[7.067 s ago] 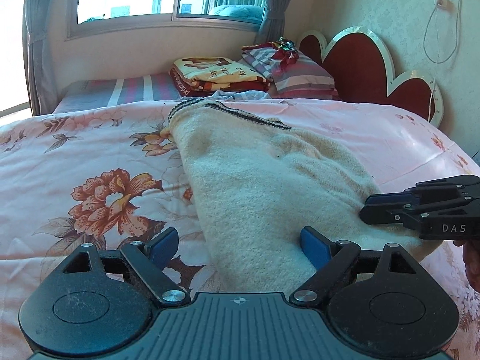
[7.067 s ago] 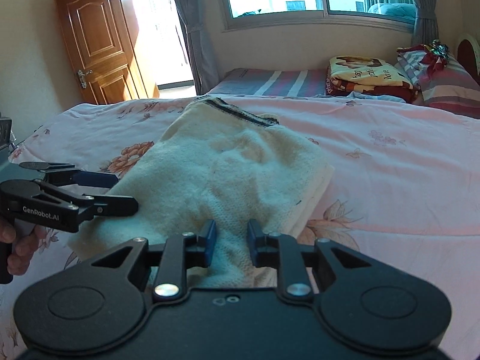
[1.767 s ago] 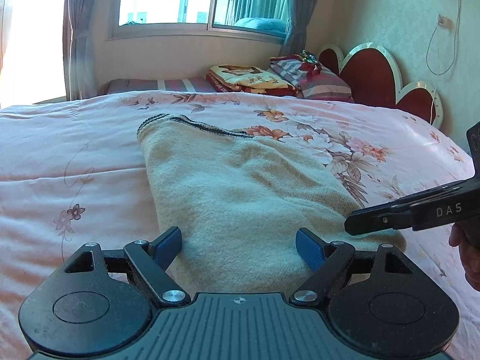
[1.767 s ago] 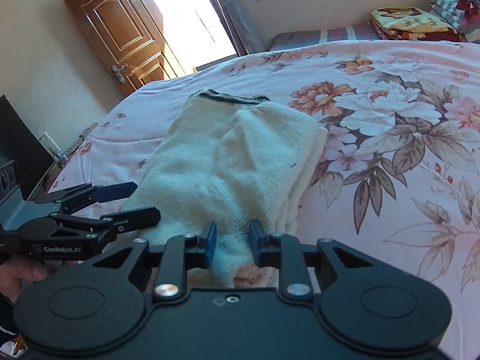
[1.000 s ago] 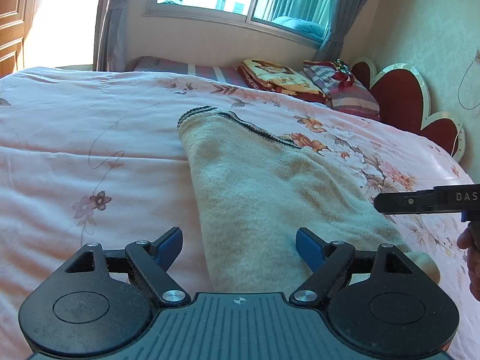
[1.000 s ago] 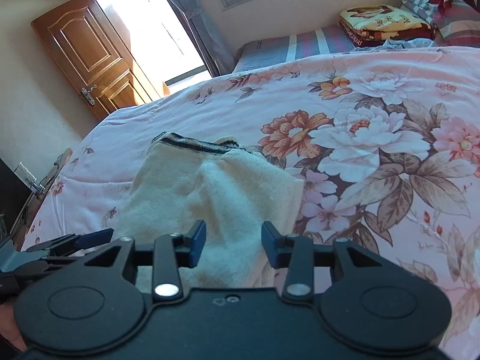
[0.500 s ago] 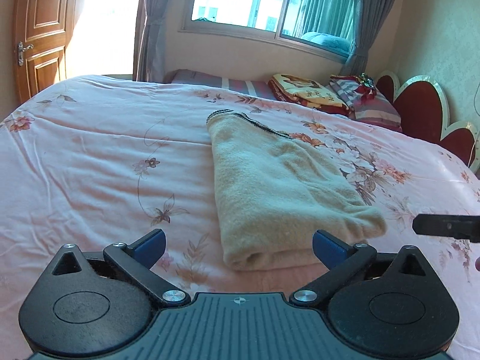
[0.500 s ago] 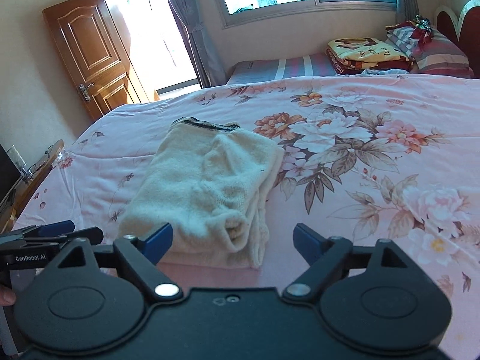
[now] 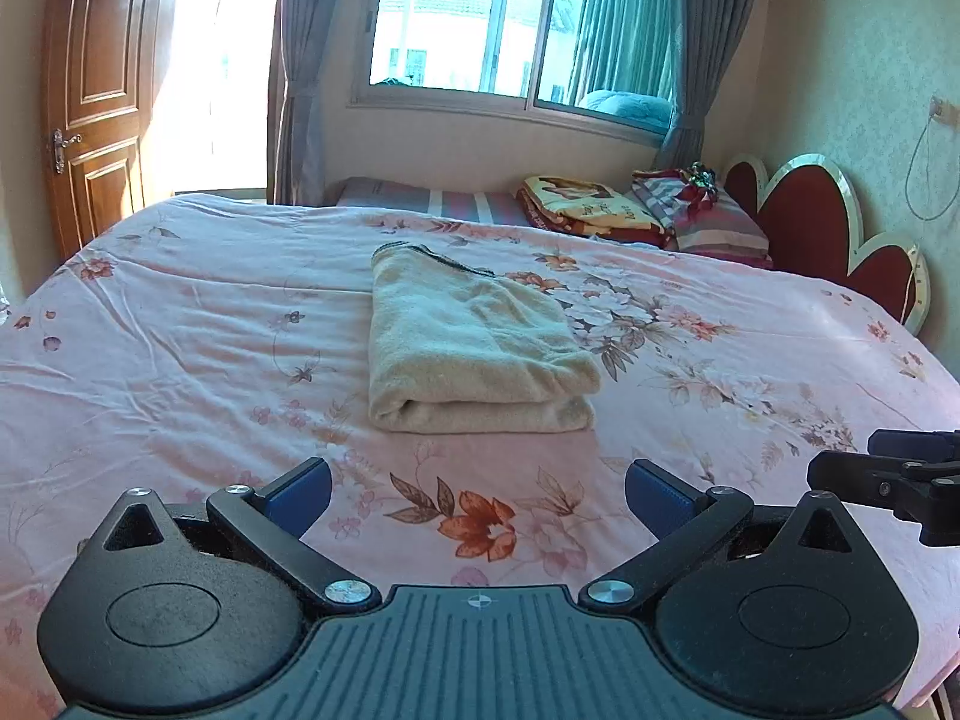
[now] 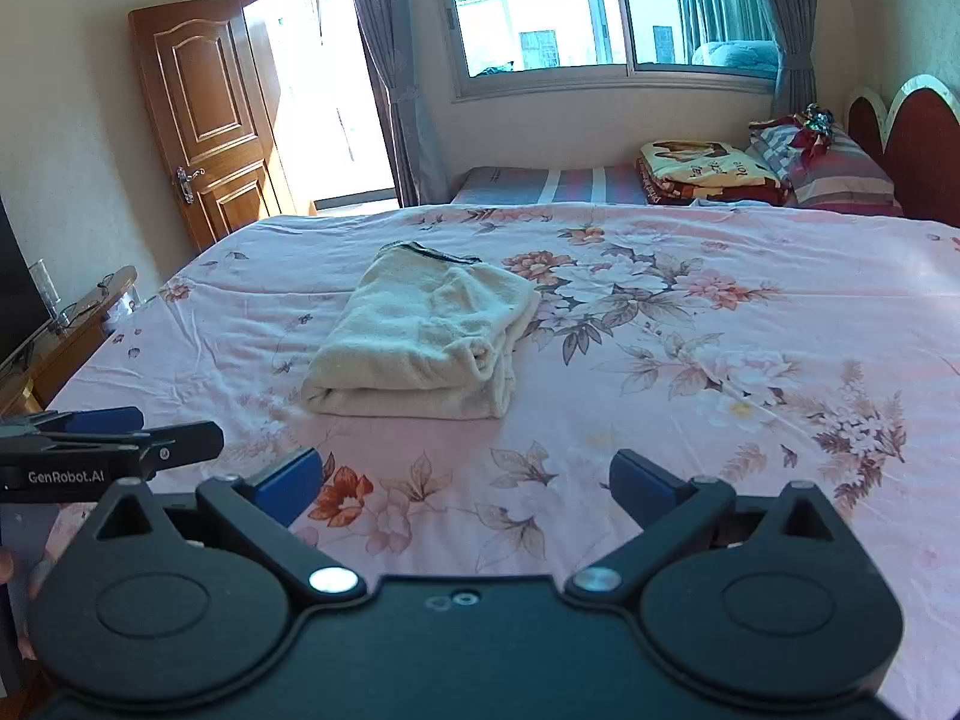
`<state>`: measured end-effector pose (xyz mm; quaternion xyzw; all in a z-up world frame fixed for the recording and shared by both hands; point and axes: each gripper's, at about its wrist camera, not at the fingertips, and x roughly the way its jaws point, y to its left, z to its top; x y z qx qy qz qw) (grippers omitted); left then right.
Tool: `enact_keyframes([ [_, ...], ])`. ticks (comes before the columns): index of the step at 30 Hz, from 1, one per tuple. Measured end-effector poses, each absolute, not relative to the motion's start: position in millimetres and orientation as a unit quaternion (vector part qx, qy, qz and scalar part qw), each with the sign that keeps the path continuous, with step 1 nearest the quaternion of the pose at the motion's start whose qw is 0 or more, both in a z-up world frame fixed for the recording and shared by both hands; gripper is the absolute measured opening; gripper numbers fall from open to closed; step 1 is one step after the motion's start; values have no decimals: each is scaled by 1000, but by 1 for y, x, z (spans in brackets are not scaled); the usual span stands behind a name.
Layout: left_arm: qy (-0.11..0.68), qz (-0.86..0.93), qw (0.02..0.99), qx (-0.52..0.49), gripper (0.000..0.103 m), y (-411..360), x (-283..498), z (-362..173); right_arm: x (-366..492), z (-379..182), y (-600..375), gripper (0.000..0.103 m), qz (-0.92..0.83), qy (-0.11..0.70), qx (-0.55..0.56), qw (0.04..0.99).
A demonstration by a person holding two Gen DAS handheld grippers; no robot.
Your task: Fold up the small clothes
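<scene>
Garment (image 9: 474,348) folded, flat on bed (image 9: 180,324), well beyond both grippers. Left gripper (image 9: 478,495) fingers spread, empty. Right gripper (image 10: 465,483) fingers opening wide, nothing between.

Folded cream garment (image 9: 474,348) on floral bedspread (image 9: 180,324), left hand-held gripper (image 9: 478,495) wide open, empty

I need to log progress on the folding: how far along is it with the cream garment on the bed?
Done: the cream garment lies folded into a compact layered rectangle on the floral bedspread. In hand: nothing; the left gripper is open and empty, and the right gripper is opening, nothing between its jaws. Left: no other unfolded clothes show.
</scene>
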<state>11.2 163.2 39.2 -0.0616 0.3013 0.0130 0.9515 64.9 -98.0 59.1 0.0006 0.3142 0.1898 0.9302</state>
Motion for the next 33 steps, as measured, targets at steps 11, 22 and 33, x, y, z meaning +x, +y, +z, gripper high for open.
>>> enact_keyframes([
  [11,275,23,959,-69,103,146,-49,60,16,77,-114,102,203,290,2,935],
  [22,255,26,965,-52,103,132,-63,81,5,91,-121,102,212,269,6,940],
  [33,248,31,967,-46,103,131,-66,85,5,92,-120,102,216,267,7,939],
])
